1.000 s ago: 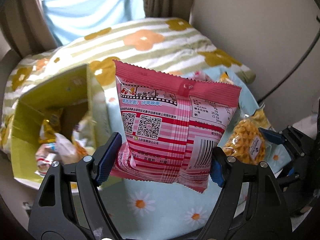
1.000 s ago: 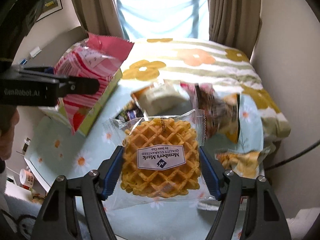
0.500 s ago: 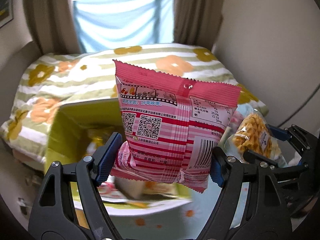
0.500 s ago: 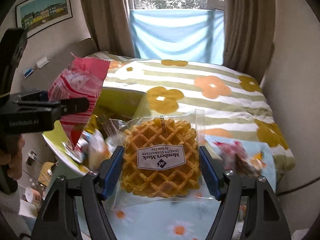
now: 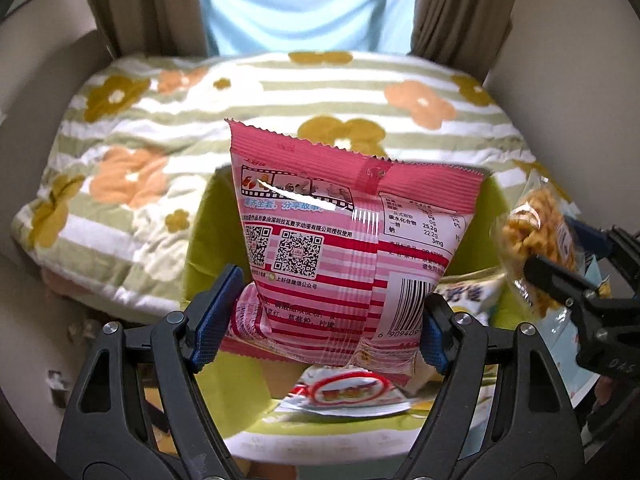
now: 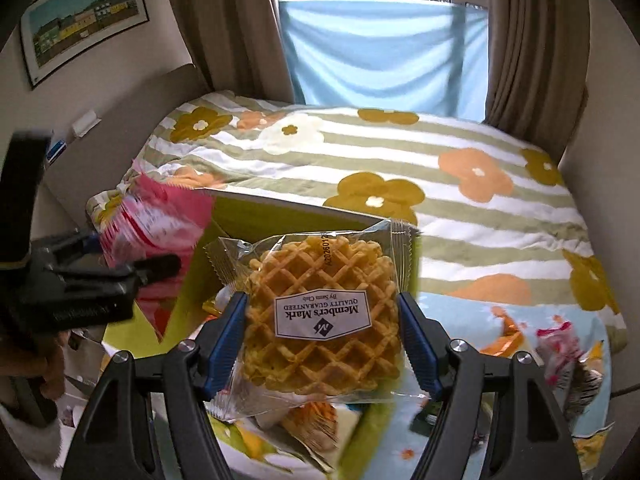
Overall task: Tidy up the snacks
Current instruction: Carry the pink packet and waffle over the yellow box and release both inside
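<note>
My left gripper (image 5: 322, 320) is shut on a pink striped snack bag (image 5: 340, 248) and holds it upright over the open yellow-green box (image 5: 208, 224). My right gripper (image 6: 322, 344) is shut on a clear-wrapped Member's Mark waffle (image 6: 320, 316), also above the box (image 6: 280, 216). The waffle (image 5: 532, 236) and right gripper (image 5: 568, 280) show at the right of the left wrist view. The pink bag (image 6: 156, 224) and left gripper (image 6: 120, 276) show at the left of the right wrist view. Several snack packets (image 5: 348, 392) lie inside the box.
A bed with a striped flowered blanket (image 6: 400, 152) lies behind the box. A light blue daisy cloth (image 6: 500, 312) carries loose snack packets (image 6: 560, 344) at the right. Curtains (image 6: 528, 40) and a wall picture (image 6: 84, 20) stand beyond.
Both grippers have swung left with their snacks, from over the daisy cloth to above the open box. Neither grip has changed.
</note>
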Available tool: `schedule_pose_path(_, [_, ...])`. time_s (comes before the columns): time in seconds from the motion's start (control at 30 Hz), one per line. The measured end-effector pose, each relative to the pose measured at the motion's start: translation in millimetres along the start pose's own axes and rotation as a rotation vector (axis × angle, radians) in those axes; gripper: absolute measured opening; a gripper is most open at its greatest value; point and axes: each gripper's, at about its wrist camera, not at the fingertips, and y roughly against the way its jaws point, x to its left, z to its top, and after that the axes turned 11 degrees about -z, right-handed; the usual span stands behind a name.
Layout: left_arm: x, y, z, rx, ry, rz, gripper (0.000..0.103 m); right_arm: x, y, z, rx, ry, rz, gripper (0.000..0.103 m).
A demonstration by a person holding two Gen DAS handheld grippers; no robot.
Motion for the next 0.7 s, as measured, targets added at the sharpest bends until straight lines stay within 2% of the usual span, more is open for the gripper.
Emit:
schedule_pose_path(0.1, [7, -18, 0, 0.034, 0.003, -0.005, 0.081, 6, -13, 4, 0.026, -0.004, -0.008, 0.069])
schedule_pose_path(0.17, [6, -26, 0, 0.046, -0.008, -0.011, 0.103, 7, -19, 6, 0.039, -0.008, -0.012, 0.069])
schedule_pose_path(0.23, [7, -28, -1, 0.027, -0.014, 0.002, 0.103, 7, -25, 8, 0.05, -0.007, -0.018, 0.069])
schedule_pose_path(0.4, [15, -37, -9, 0.065, 0.012, 0.018, 0.103, 8, -37, 6, 0.09, -0.014, -0.03, 0.069])
schedule_pose_path(0.7, [18, -29, -20, 0.055, 0.017, 0.062, 0.103, 12, -48, 7, 0.14, -0.024, -0.027, 0.071])
